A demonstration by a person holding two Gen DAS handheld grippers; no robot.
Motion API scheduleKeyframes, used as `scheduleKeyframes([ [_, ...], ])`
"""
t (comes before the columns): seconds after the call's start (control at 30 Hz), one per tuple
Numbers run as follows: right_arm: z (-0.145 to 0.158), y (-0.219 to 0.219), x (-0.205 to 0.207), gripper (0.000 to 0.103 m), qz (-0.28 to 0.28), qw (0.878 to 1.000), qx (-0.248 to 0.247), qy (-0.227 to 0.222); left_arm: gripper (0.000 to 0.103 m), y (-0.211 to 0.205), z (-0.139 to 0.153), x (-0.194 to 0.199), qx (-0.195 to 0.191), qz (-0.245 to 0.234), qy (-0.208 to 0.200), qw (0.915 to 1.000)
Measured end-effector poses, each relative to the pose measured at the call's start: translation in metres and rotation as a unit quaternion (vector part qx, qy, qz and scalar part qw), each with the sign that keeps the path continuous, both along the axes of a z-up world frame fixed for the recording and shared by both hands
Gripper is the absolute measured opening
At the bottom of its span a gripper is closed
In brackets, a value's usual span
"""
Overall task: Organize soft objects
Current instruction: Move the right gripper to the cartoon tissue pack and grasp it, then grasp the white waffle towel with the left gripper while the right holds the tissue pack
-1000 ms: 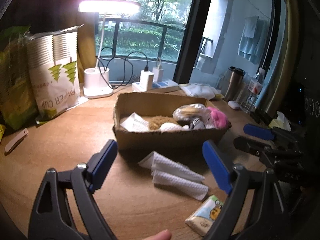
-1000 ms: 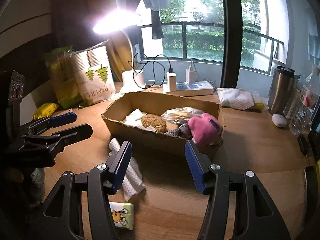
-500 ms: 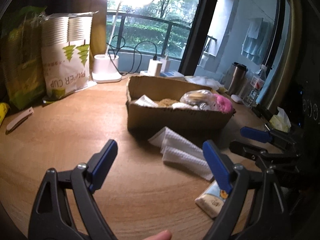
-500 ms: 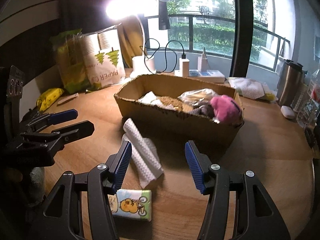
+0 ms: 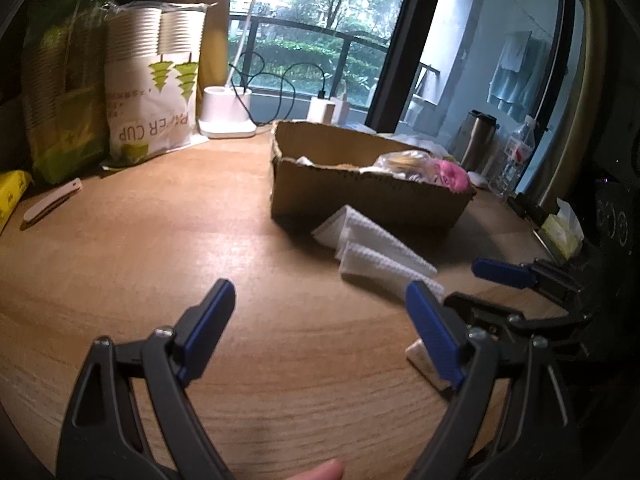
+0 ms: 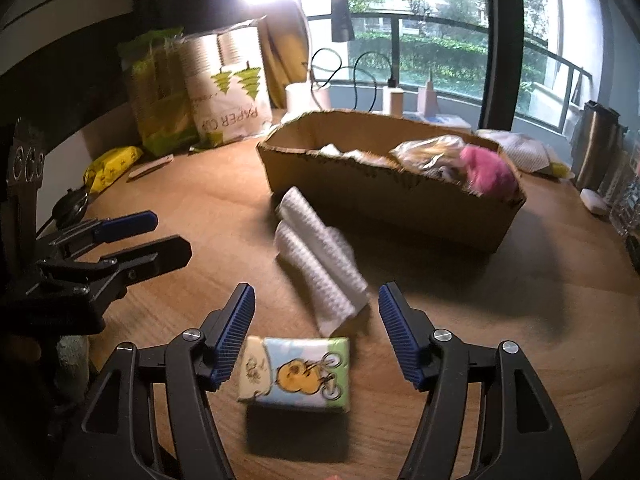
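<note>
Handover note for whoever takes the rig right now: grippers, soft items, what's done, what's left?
Left gripper: open, empty, above bare table.
Right gripper: jaws just opened wider, empty, over the tissue pack, not gripping it.
Done: pink plush and other soft items sit in the cardboard box.
Left: tissue pack and white folded cloth, both on the table in front of the box.
</note>
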State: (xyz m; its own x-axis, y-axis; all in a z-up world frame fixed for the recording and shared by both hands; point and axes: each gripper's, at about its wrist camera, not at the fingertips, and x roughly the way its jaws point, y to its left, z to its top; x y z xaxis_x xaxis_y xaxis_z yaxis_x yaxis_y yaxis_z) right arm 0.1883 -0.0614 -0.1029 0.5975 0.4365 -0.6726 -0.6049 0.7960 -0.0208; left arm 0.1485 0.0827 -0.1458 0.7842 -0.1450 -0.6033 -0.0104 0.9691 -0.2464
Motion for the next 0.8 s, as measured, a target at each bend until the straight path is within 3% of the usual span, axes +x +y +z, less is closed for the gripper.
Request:
scheduleKeyframes([
  [0.8,-0.028,0.0,-0.011,0.069,0.003,0.999,-0.017,0.031,0.088,-0.018,-0.005,-0.007,0.022,-0.008,0.022,0.9995],
])
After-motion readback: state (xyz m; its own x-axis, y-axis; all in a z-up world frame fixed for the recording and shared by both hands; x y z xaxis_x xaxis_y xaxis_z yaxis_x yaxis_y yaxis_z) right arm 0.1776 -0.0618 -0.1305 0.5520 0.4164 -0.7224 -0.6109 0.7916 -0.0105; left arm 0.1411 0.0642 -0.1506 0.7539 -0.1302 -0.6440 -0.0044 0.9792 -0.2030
